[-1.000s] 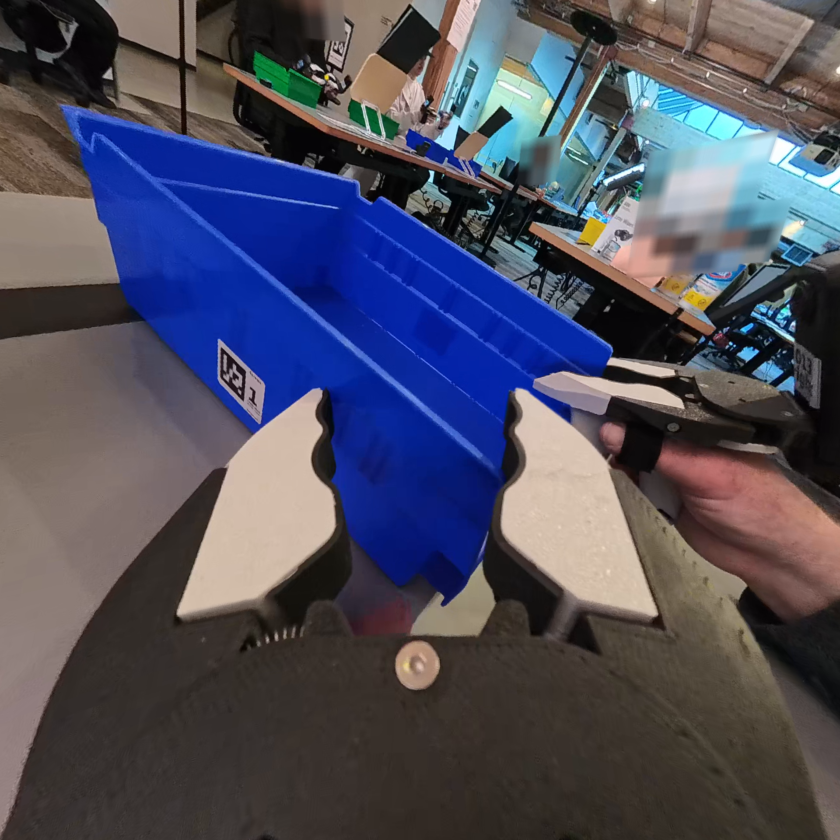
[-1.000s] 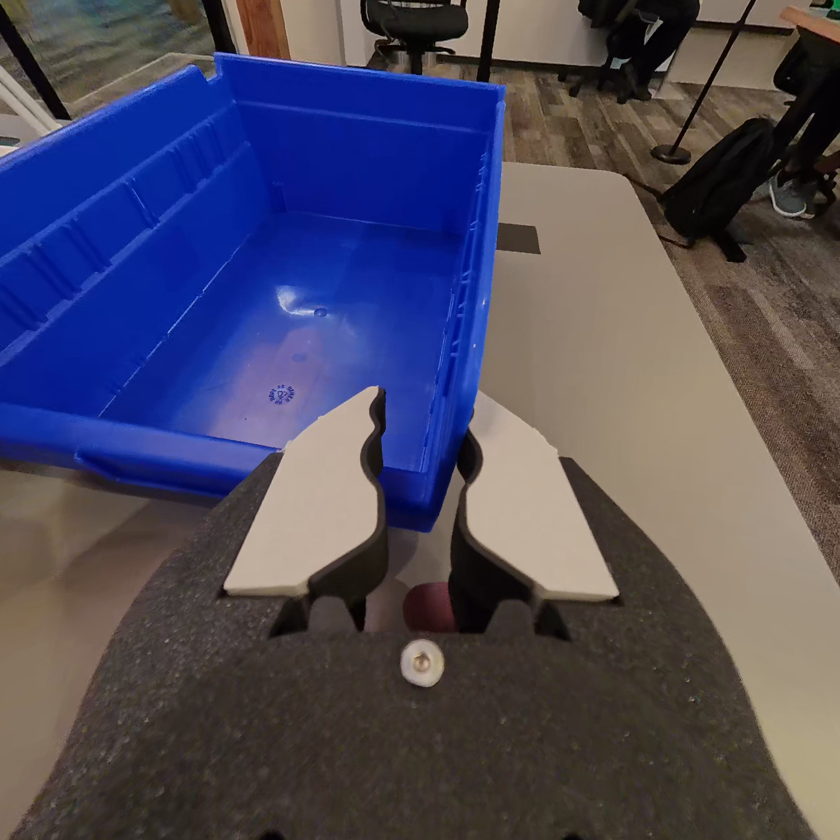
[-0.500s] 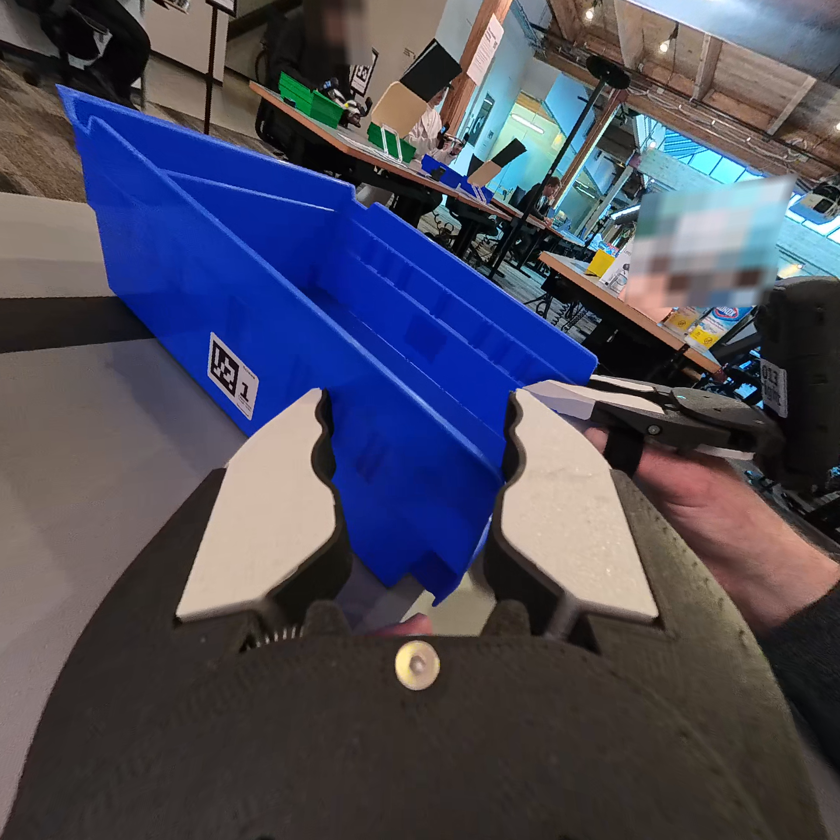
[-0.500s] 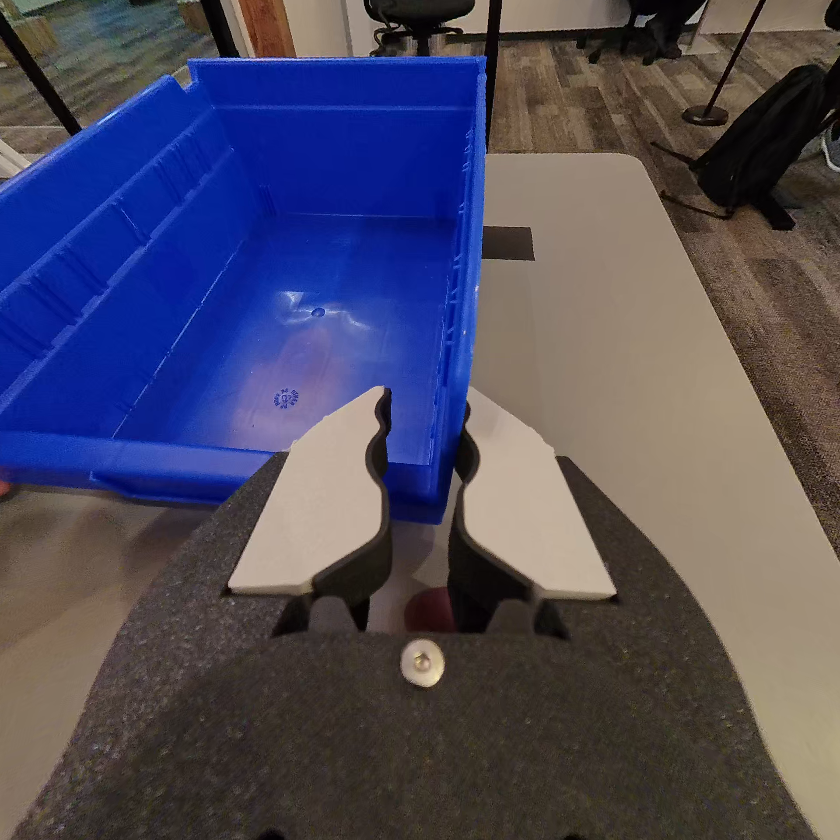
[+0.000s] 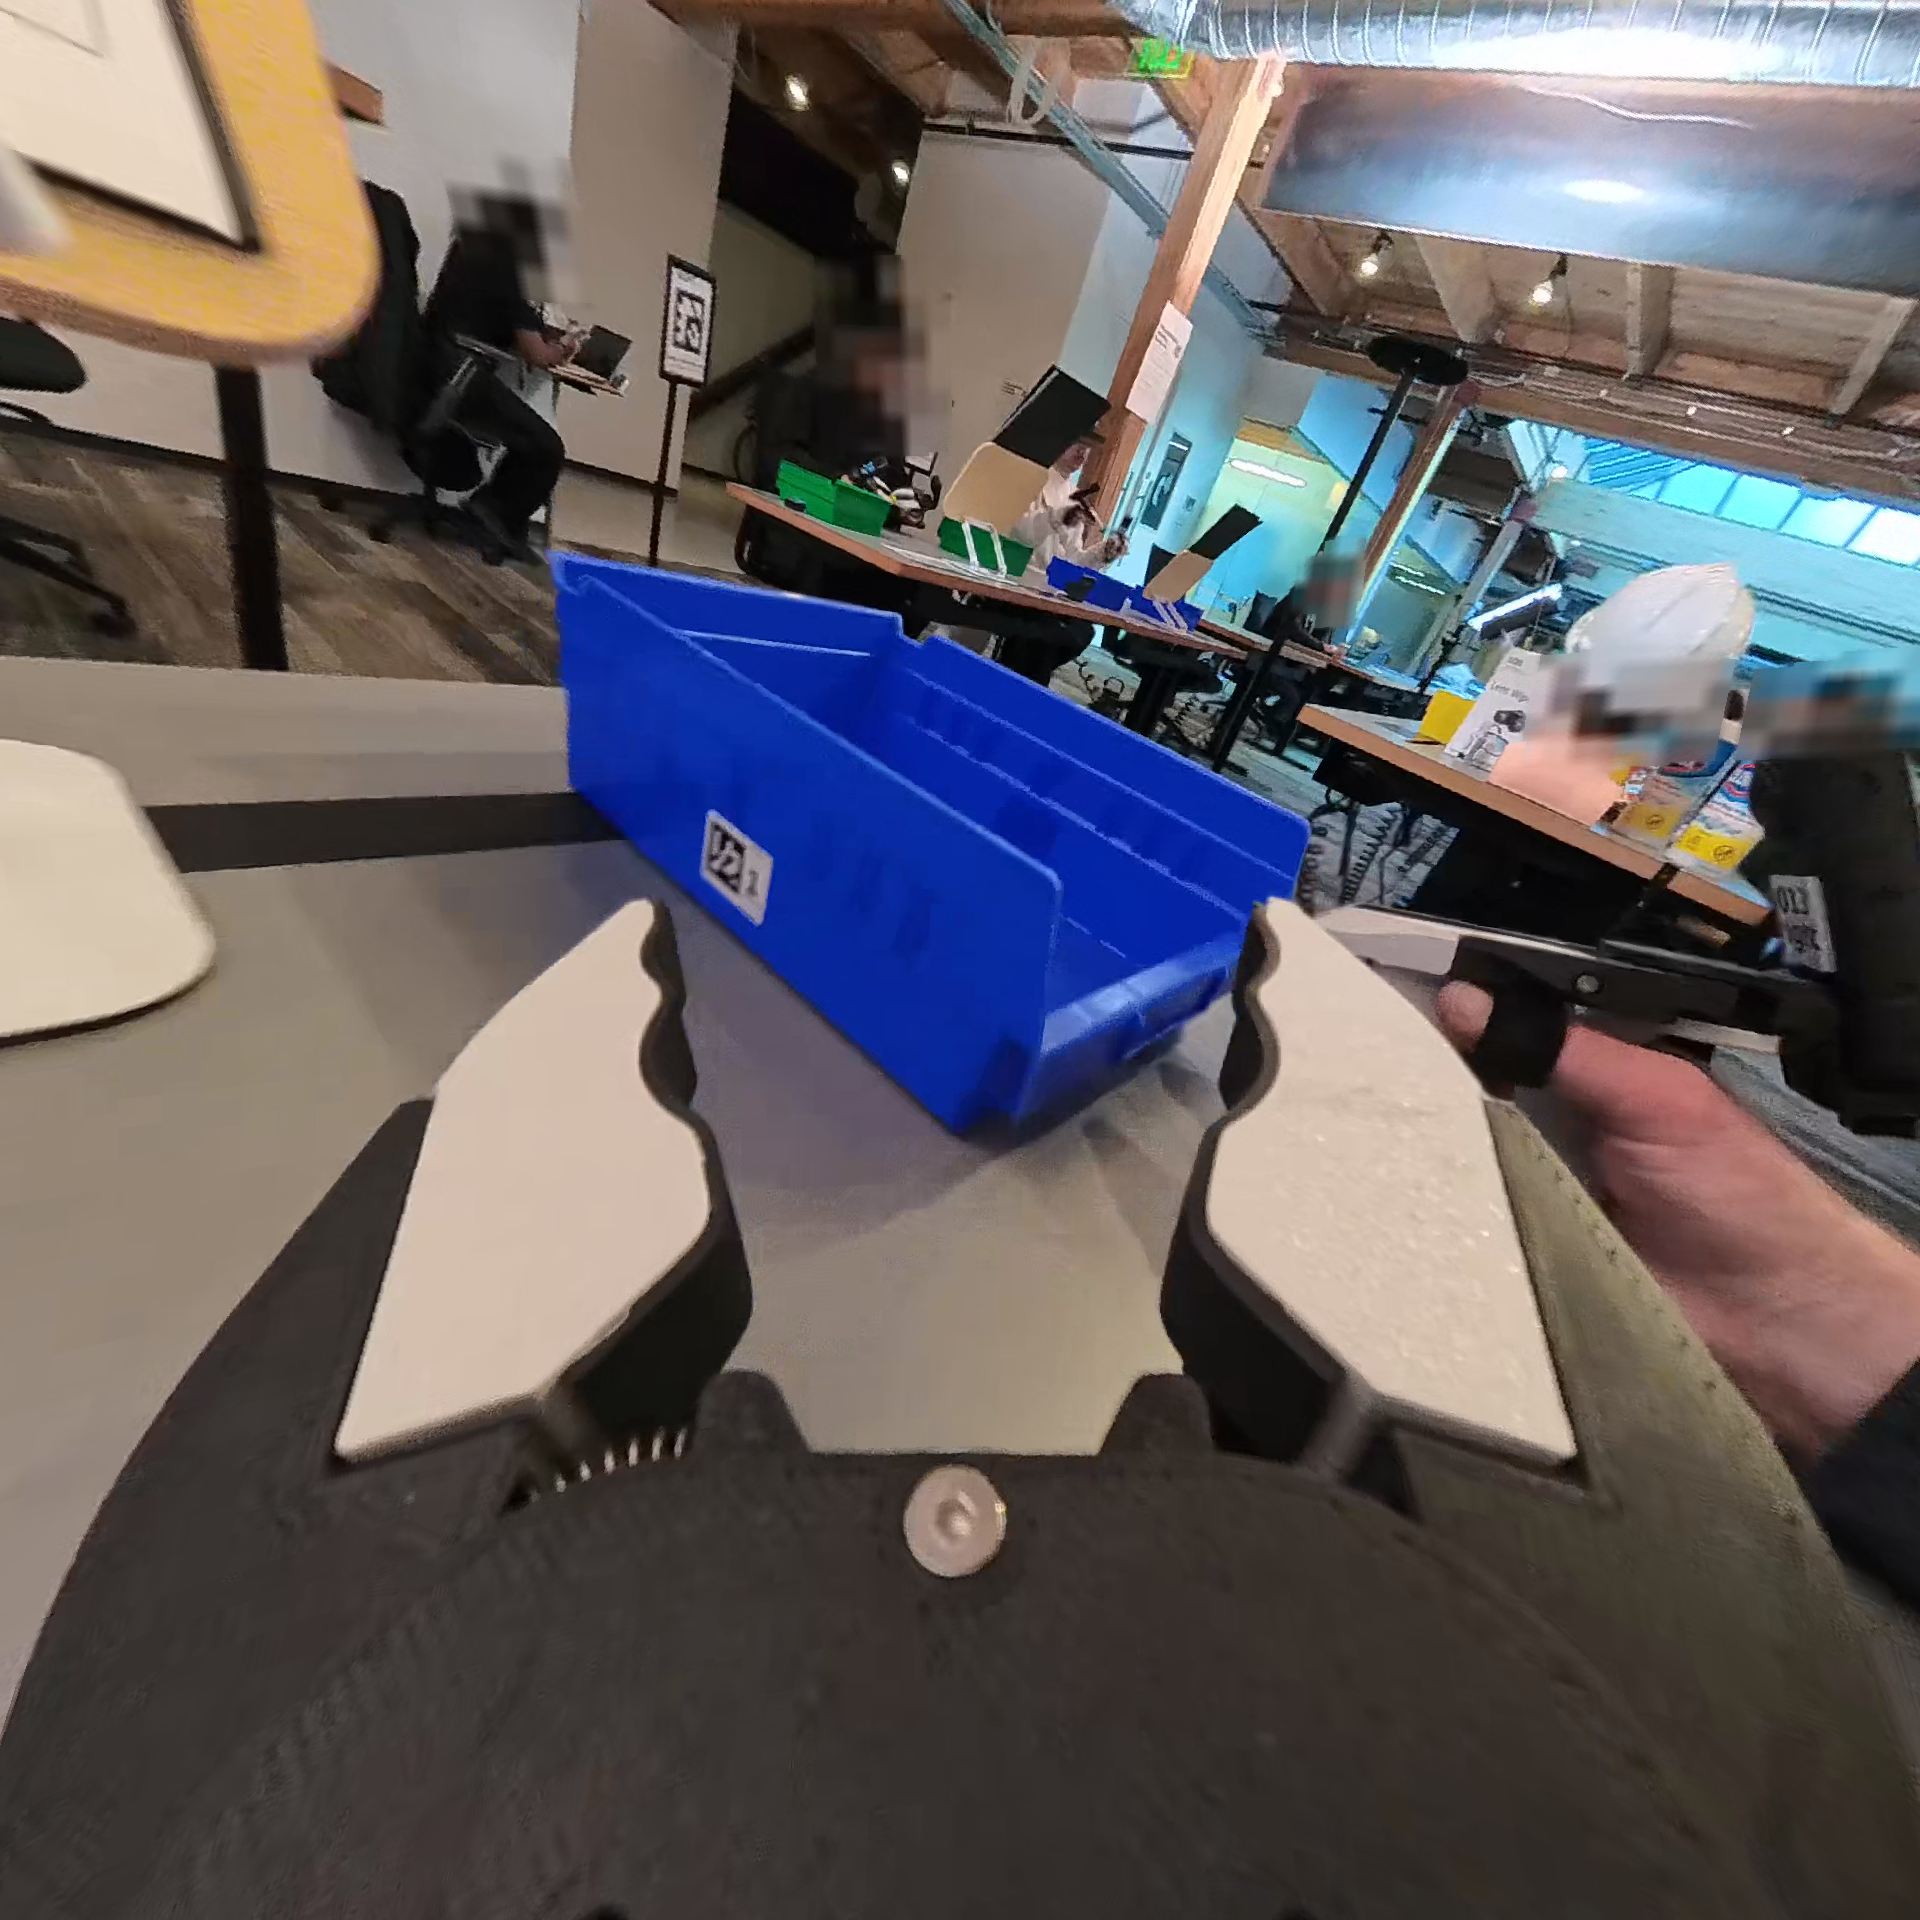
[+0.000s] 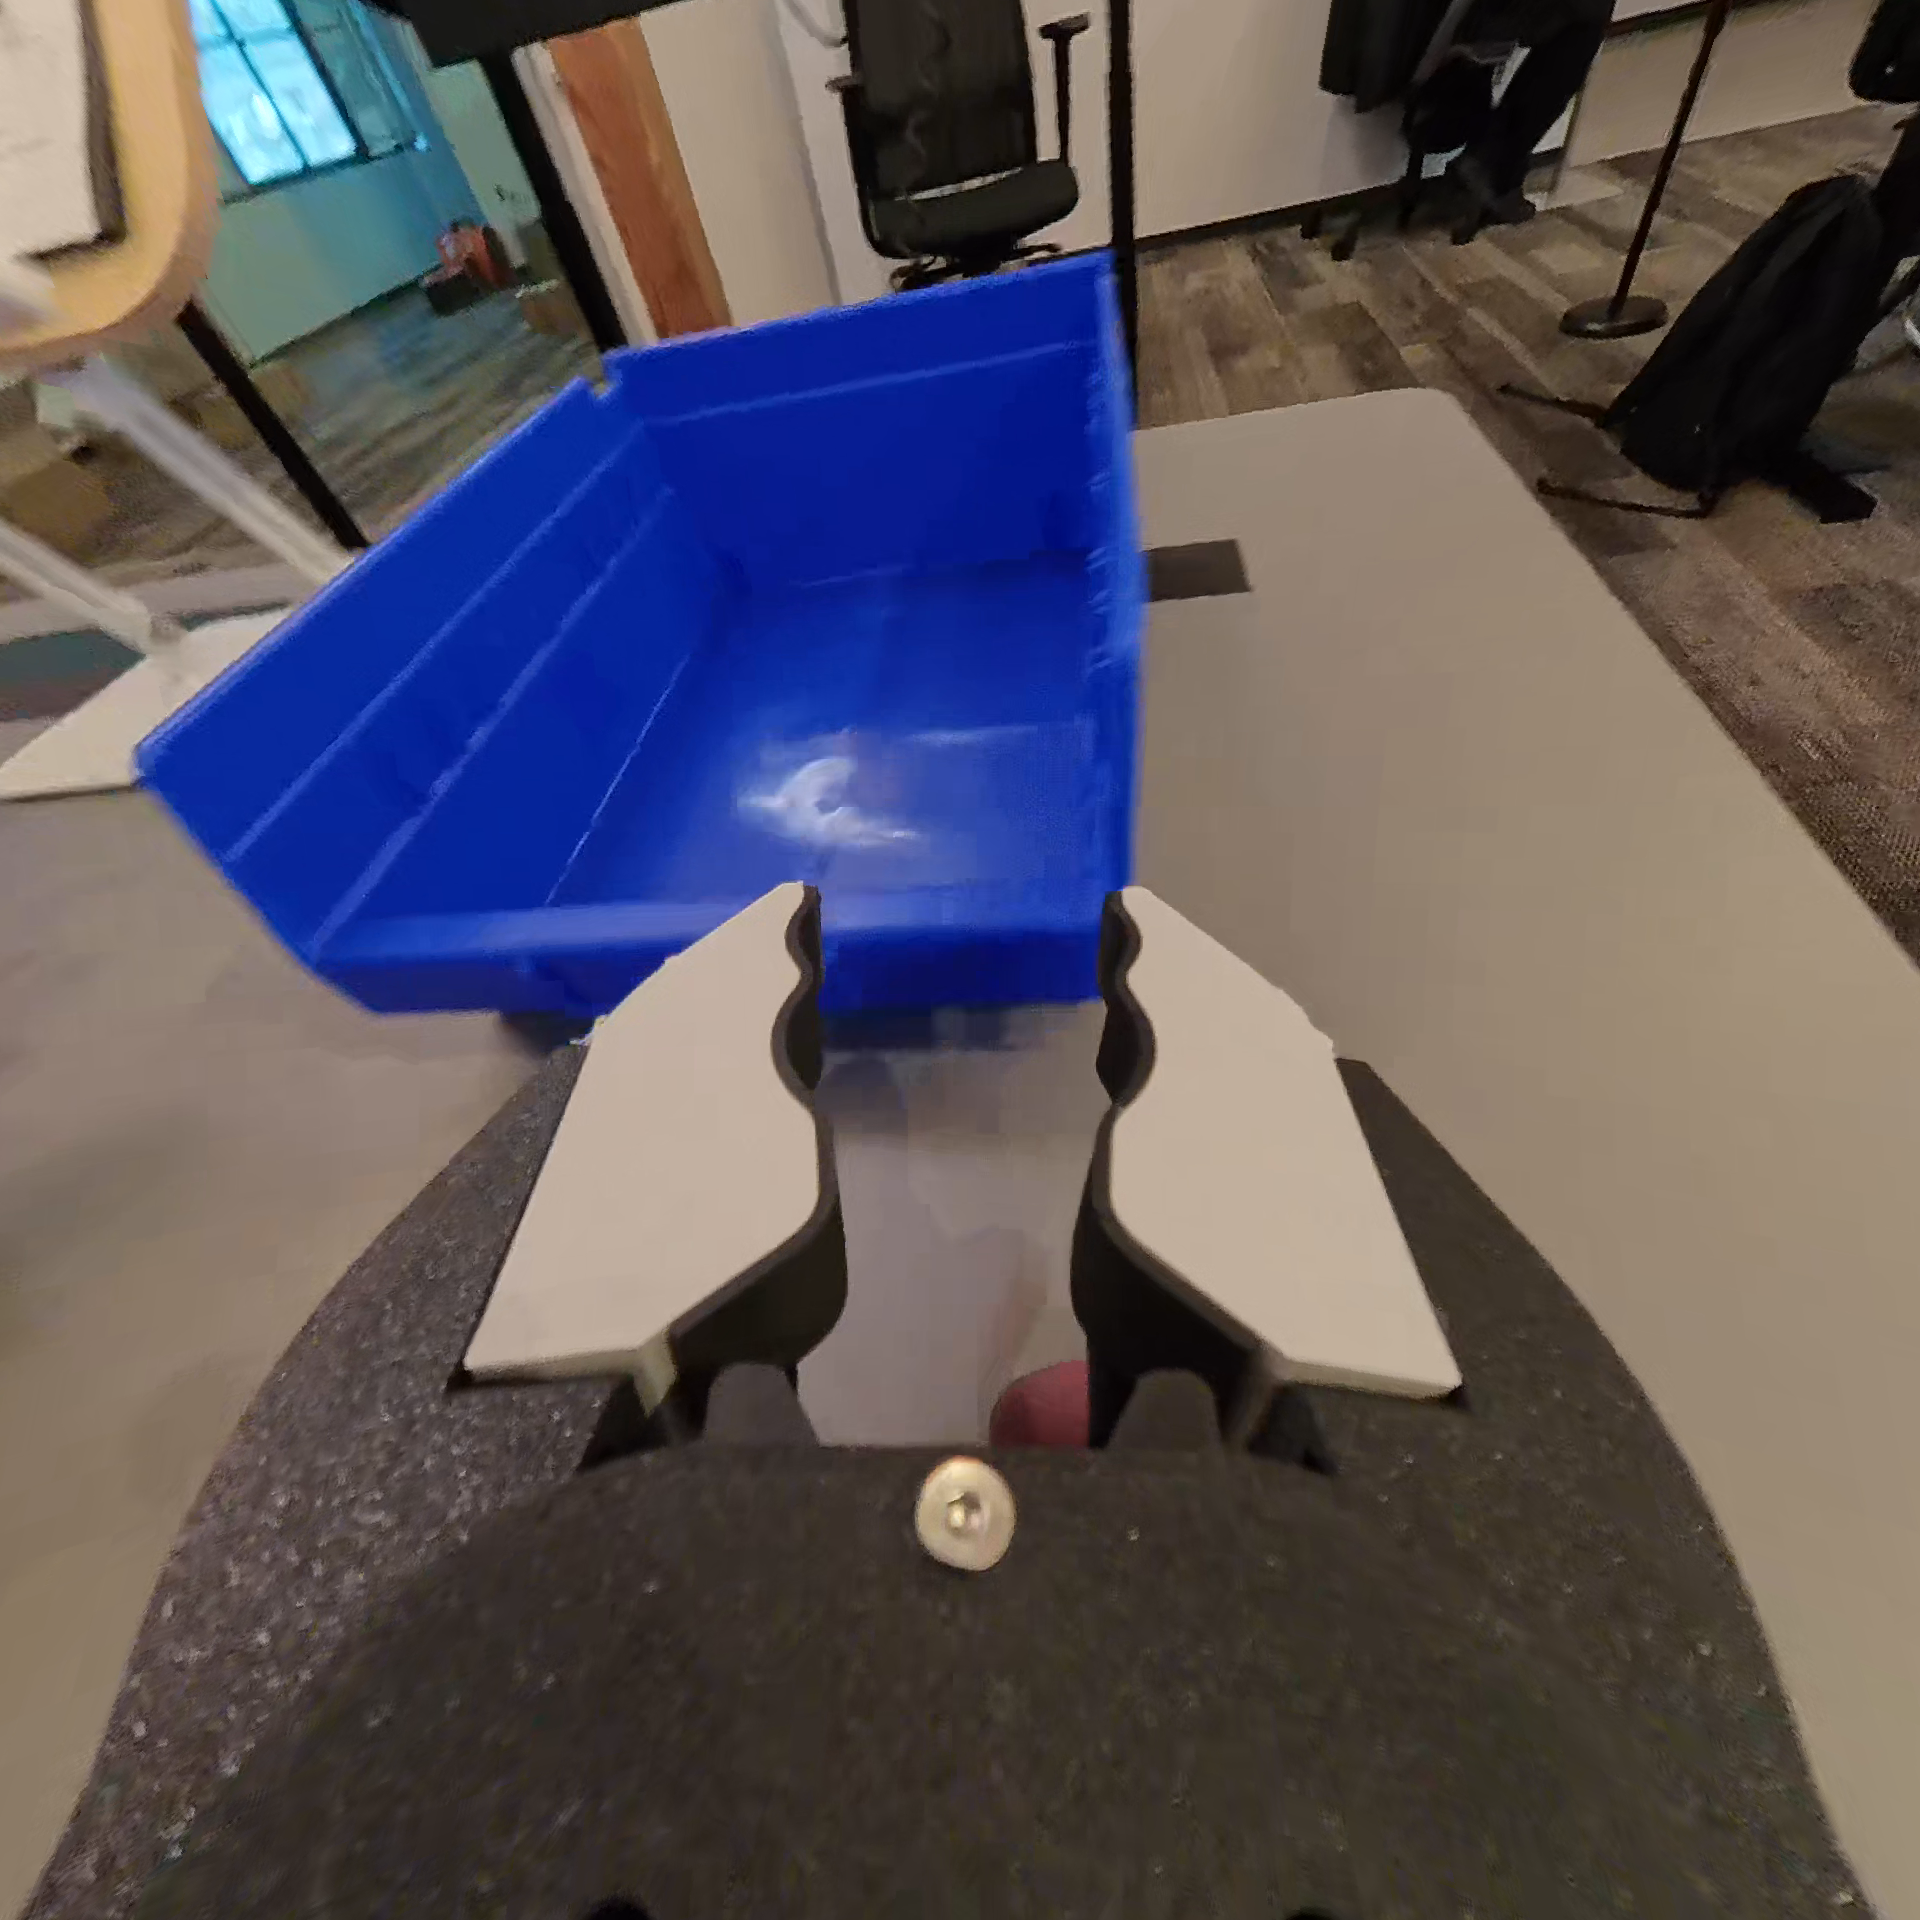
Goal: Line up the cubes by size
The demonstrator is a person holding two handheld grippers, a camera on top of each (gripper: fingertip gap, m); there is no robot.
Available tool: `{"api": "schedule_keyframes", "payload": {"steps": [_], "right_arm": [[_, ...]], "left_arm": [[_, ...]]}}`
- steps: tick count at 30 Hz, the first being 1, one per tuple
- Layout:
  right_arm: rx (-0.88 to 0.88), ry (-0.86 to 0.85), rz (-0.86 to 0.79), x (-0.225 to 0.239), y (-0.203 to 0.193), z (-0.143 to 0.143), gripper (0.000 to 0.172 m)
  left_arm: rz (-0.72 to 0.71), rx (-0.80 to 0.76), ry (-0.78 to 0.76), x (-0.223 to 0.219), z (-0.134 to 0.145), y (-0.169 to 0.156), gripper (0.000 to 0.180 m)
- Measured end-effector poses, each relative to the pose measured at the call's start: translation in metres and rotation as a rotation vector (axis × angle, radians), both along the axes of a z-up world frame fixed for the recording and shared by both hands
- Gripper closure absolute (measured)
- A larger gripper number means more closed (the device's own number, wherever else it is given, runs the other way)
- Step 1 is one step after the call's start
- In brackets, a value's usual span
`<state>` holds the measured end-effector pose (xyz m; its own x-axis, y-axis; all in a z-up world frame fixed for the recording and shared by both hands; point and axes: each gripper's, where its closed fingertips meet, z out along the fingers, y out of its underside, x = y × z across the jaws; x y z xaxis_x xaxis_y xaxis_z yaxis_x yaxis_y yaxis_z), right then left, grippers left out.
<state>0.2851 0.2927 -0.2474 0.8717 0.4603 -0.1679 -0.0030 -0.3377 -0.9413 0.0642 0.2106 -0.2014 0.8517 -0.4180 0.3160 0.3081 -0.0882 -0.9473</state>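
Left gripper (image 5: 956, 997): fingers spread wide, nothing between them but bare grey counter (image 5: 312, 1039). Right gripper (image 6: 961, 966): fingers parted, also holding nothing; only counter shows in the gap.

Just beyond both sets of fingertips sits a blue bin (image 6: 727, 665), apart from the fingers and resting on the counter. The left fingers face its near corner and long side wall, which bears a small black-and-white sticker (image 5: 736, 868). The right fingers face its low front lip and look straight into it; the floor of the bin is bare, with a pale glare patch only.

Cubes: none visible anywhere, in the bin or on the counter around the fingers. Cannot tell where they are.

Handling, as a guess: the bin looks like thin moulded plastic, light, stiff, smooth and rather slippery. A wall rim would be the place to pinch it. Cubes unseen, so weight and grip faces are unknown.

The person's right hand (image 5: 1662, 1164) shows off to the right of the left fingers.
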Motion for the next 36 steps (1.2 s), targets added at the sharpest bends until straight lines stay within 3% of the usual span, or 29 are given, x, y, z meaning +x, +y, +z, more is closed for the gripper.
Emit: {"api": "schedule_keyframes", "payload": {"steps": [5, 11, 14, 18, 23, 29, 33, 36], "right_arm": [[0.006, -0.147, 0.130, -0.054, -0.049, -0.010, 0.121], [0.038, -0.156, 0.433, -0.187, -0.109, -0.010, 0.117], [0.077, -0.139, 0.599, -0.268, -0.139, -0.006, 0.119], [0.167, -0.167, 0.729, -0.362, -0.167, -0.003, 0.124], [0.167, -0.159, 0.759, -0.439, -0.176, -0.003, 0.124], [0.195, -0.217, 0.756, -0.476, -0.181, -0.008, 0.137], [0.182, -0.249, 0.759, -0.485, -0.180, -0.013, 0.160], [0.189, -0.262, 0.763, -0.491, -0.182, -0.014, 0.164]], "left_arm": [[0.183, 0.118, 0.182, -0.077, 0.031, -0.068, 0.083], [0.628, 0.137, 0.329, -0.237, 0.069, -0.160, 0.086], [0.859, 0.106, 0.366, -0.316, 0.070, -0.211, 0.096], [1.025, -0.030, 0.416, -0.385, 0.038, -0.249, 0.093], [0.980, -0.231, 0.391, -0.403, -0.009, -0.239, 0.090], [0.920, -0.310, 0.352, -0.409, -0.034, -0.229, 0.126], [0.880, -0.313, 0.350, -0.408, -0.035, -0.223, 0.156], [0.893, -0.324, 0.346, -0.415, -0.036, -0.223, 0.159]]}}
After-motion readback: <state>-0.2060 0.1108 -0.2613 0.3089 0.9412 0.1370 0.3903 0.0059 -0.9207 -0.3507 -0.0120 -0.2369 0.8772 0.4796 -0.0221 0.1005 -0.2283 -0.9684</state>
